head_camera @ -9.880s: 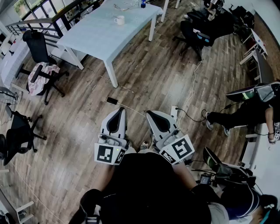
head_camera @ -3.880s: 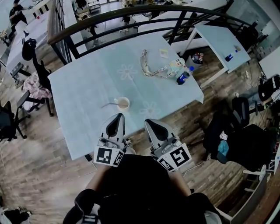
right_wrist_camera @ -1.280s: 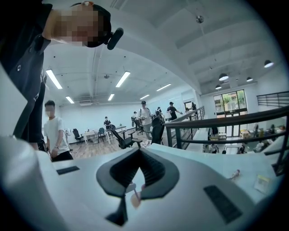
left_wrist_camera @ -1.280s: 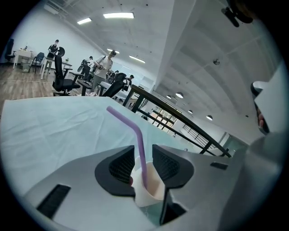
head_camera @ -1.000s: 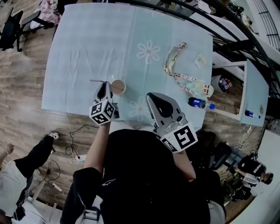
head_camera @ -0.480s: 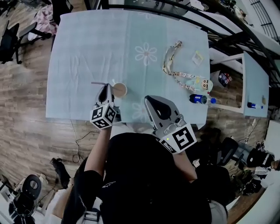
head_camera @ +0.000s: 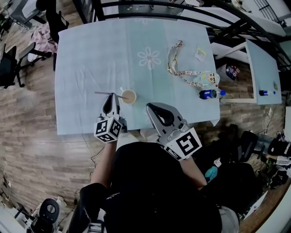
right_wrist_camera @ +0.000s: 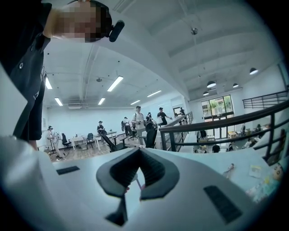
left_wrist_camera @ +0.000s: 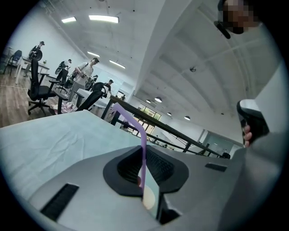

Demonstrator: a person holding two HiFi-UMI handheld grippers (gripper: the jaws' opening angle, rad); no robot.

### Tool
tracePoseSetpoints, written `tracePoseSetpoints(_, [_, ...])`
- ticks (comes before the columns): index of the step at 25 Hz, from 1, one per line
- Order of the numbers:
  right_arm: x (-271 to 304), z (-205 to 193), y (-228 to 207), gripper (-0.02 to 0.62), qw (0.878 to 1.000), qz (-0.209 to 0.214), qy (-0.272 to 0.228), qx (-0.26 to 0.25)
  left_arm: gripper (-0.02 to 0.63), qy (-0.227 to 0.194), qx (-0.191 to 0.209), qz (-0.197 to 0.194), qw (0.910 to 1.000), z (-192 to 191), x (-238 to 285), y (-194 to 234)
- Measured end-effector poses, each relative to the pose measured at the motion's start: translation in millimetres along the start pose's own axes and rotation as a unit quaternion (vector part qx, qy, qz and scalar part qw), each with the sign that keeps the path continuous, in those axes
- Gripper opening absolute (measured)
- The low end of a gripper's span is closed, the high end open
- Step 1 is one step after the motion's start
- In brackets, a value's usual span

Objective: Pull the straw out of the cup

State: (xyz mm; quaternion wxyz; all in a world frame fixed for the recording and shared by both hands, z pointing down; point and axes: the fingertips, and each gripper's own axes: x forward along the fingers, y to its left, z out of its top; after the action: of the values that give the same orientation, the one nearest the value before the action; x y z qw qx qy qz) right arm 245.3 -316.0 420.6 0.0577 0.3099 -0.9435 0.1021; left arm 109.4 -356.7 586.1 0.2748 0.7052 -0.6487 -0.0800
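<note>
A white cup (head_camera: pixel 129 96) with a brown drink stands near the front edge of the light blue table (head_camera: pixel 91 54). My left gripper (head_camera: pixel 111 96) is just left of the cup, shut on a purple bendy straw (head_camera: pixel 107 93). In the left gripper view the straw (left_wrist_camera: pixel 135 124) rises out of the closed jaws of the left gripper (left_wrist_camera: pixel 143 151) and bends over to the left. Whether the straw's lower end is still in the cup is hidden. My right gripper (head_camera: pixel 149 105) hovers right of the cup, shut and empty; the right gripper (right_wrist_camera: pixel 138 150) points across the table.
A patterned lanyard (head_camera: pixel 182 73), a small card (head_camera: pixel 200 53) and a lying blue bottle (head_camera: pixel 209 94) sit on the table's right part. A dark railing (head_camera: pixel 150 4) runs behind the table. Office chairs (head_camera: pixel 7 63) stand at the left, another table (head_camera: pixel 261 63) at the right.
My left gripper, beside the cup with the straw a second ago, has come up a little with the straw in its jaws. The right gripper has edged toward the table.
</note>
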Motion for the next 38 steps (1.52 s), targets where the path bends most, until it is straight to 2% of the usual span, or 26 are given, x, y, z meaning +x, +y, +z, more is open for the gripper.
tracePoseSetpoints(11, [0,7,47,0.009,0.999,-0.04,-0.034,0.0,0.031,-0.024,0.003,-0.089,0.9957,54,-36,-18])
tracePoseSetpoints(17, [-6,15,64,0.009,0.995,-0.076,-0.061,-0.002,0.031,-0.054,0.013,-0.131,0.9898,98,-64,-34])
tracePoseSetpoints(21, [-13,17,75,0.009,0.993,-0.098,-0.073,-0.003,0.031,-0.071,0.04,-0.167,0.9826,126,-86,-53])
tracePoseSetpoints(25, [-24,21,82,0.009,0.989,-0.12,-0.086,-0.005,0.031,-0.092,0.085,-0.206,0.9705,146,-107,-77])
tracePoseSetpoints(29, [-32,23,90,0.009,0.986,-0.138,-0.091,-0.008,0.031,-0.108,0.095,-0.248,0.9581,163,-128,-97])
tracePoseSetpoints(38, [-45,45,113,0.009,0.98,-0.157,-0.117,-0.031,0.031,-0.162,0.202,-0.313,0.9139,199,-179,-126])
